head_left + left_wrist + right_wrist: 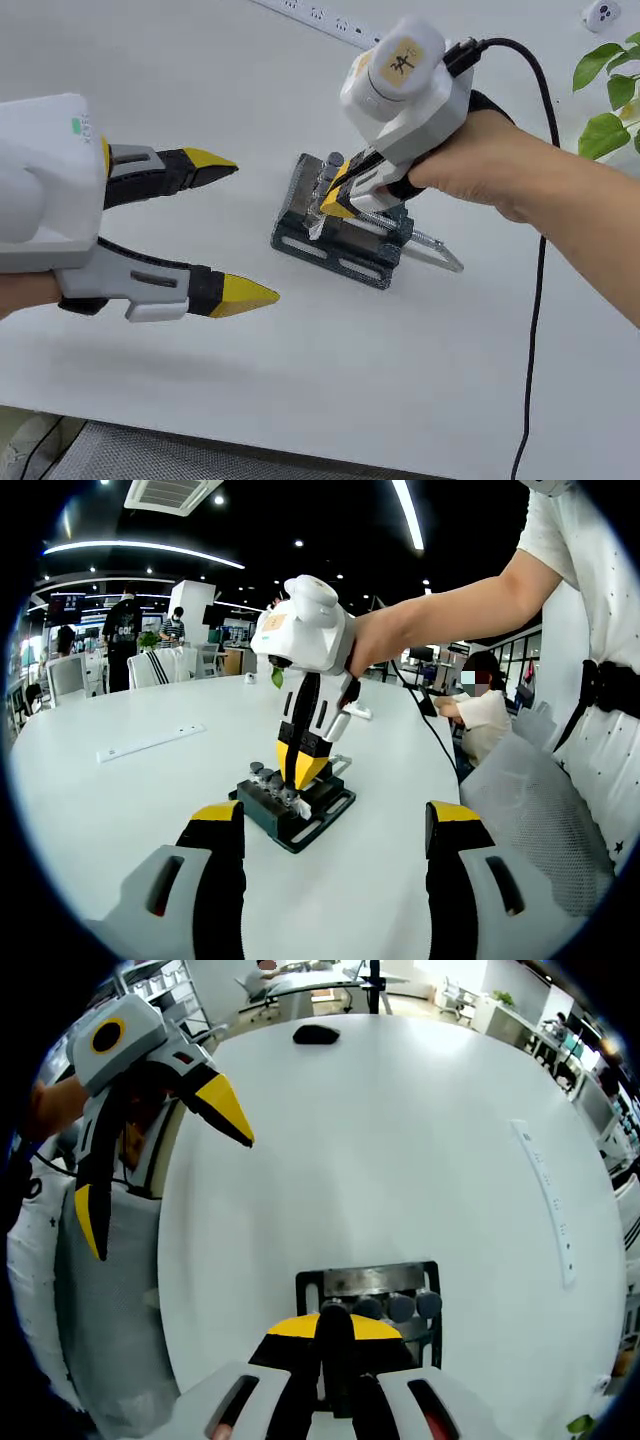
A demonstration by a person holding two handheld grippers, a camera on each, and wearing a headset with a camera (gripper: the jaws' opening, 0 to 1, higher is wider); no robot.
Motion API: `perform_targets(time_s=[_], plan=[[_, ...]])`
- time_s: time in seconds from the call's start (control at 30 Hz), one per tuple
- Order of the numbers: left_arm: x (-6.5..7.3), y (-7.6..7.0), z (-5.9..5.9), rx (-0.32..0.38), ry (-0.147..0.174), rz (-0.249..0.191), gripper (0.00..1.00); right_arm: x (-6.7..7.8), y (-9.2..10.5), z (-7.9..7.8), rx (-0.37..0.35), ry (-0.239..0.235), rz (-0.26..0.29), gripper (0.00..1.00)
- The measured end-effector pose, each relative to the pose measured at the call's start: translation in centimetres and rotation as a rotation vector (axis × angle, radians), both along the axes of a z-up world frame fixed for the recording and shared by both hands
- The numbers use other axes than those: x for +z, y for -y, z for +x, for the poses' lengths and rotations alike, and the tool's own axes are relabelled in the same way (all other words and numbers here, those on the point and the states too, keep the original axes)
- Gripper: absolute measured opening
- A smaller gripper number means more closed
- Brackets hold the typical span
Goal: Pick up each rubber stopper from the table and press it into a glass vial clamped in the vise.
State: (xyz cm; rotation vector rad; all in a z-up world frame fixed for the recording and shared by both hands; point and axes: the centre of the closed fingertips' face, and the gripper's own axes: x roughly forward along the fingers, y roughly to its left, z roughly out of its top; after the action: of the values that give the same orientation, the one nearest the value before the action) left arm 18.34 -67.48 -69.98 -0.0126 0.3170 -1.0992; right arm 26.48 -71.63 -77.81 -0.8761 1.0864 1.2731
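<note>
A small dark vise (340, 248) (300, 818) (366, 1278) stands on the white table (300, 380). It clamps a row of glass vials, and three of them carry grey stoppers (400, 1307) (265, 774). My right gripper (334, 203) (300, 772) (334, 1328) points down onto the near end of the row. Its jaws are shut on a dark rubber stopper (333, 1318), whose vial is hidden beneath. My left gripper (238, 228) (333, 818) (160, 1165) hovers open and empty to the left of the vise, apart from it.
The vise's screw handle (440, 250) sticks out to the right. A black cable (541, 250) trails from the right gripper toward the table's front edge. A power strip (320, 15) (150, 742) lies at the back, with a plant (605, 90) far right. People sit beyond the table.
</note>
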Motion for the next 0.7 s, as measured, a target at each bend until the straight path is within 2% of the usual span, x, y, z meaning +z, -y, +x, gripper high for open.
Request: perform_targets(time_s=[0.7], plan=[[-0.11,-0.16,0.10,0.002,-0.003,-0.013,0.72,-0.24,0.00,-0.10,0.059,0.005,-0.047,0.05]])
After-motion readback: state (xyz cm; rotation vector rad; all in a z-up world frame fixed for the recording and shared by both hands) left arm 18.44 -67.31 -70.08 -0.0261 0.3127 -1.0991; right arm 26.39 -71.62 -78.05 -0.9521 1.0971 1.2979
